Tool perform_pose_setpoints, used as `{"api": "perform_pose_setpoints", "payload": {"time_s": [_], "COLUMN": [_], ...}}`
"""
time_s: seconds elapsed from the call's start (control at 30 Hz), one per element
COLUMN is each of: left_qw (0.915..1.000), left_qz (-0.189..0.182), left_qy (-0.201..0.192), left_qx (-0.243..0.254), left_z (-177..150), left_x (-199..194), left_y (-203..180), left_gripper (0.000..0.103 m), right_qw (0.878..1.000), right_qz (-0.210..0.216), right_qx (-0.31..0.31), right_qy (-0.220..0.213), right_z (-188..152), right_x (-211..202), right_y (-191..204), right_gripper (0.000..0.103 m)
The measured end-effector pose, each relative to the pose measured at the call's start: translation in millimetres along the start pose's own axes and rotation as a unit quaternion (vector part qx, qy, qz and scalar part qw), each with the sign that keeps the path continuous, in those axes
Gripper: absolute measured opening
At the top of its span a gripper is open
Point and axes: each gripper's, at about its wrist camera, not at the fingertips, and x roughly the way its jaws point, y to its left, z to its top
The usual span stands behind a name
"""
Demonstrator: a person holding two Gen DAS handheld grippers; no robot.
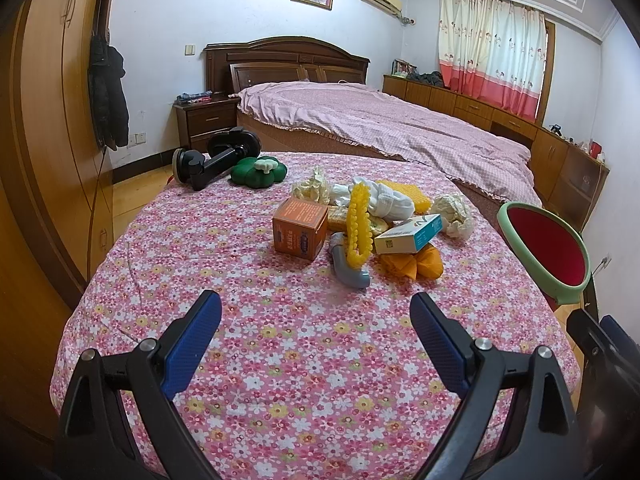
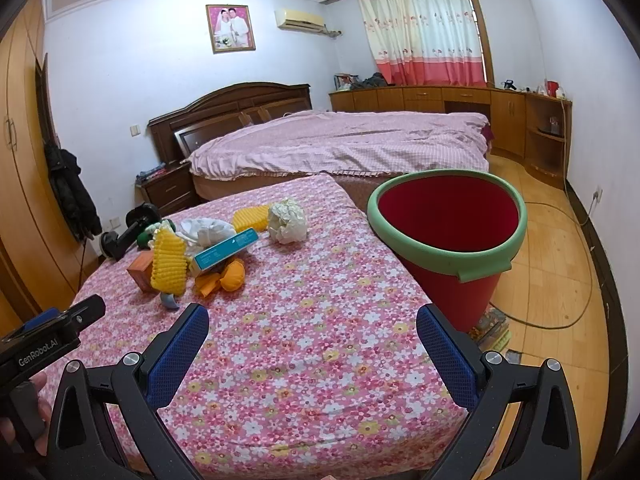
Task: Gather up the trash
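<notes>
Both my grippers hang level above the near part of the flowered tablecloth point(image 1: 280, 360), pointing forward. My left gripper point(image 1: 316, 312) has its two blue pads point(image 1: 192, 344) spread wide with nothing between them. My right gripper point(image 2: 312, 328) is likewise spread wide and holds nothing; it sits just right of the left one.

Count of trash in the pile ahead: one orange box point(image 1: 300, 228), one white and teal box point(image 1: 408, 234), one yellow foam net point(image 1: 357, 224), one grey pipe elbow point(image 1: 348, 266), one orange crumpled wrapper point(image 1: 412, 264), one white plastic bag point(image 1: 384, 198), one yellow sponge point(image 2: 250, 218), and two crumpled paper balls, the nearer one point(image 2: 286, 220) at the pile's right edge. A few smaller pieces under the pile I cannot identify.

The pile lies well ahead of my left pads, slightly right of centre; from my right gripper it lies ahead and to the left. One red bucket point(image 2: 448, 216) with a green rim stands beside the table's right edge, ahead and right of my right pads.
</notes>
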Motion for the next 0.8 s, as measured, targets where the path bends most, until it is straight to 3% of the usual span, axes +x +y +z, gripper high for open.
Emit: {"api": "perform_pose_setpoints", "payload": {"time_s": [0.8], "left_qw": [1.0000], "left_qz": [0.001], "left_qy": [-0.003], "left_qx": [-0.003], "left_z": [1.9], "left_x": [-0.7], "left_y": [1.7], "left_gripper": [0.095], "right_qw": [1.000], "right_qz": [0.002], "right_qx": [-0.002], "right_qy": [-0.001], "right_z": [-0.6], "right_x": [1.0], "right_y": [0.8], "right_gripper": [0.103]}}
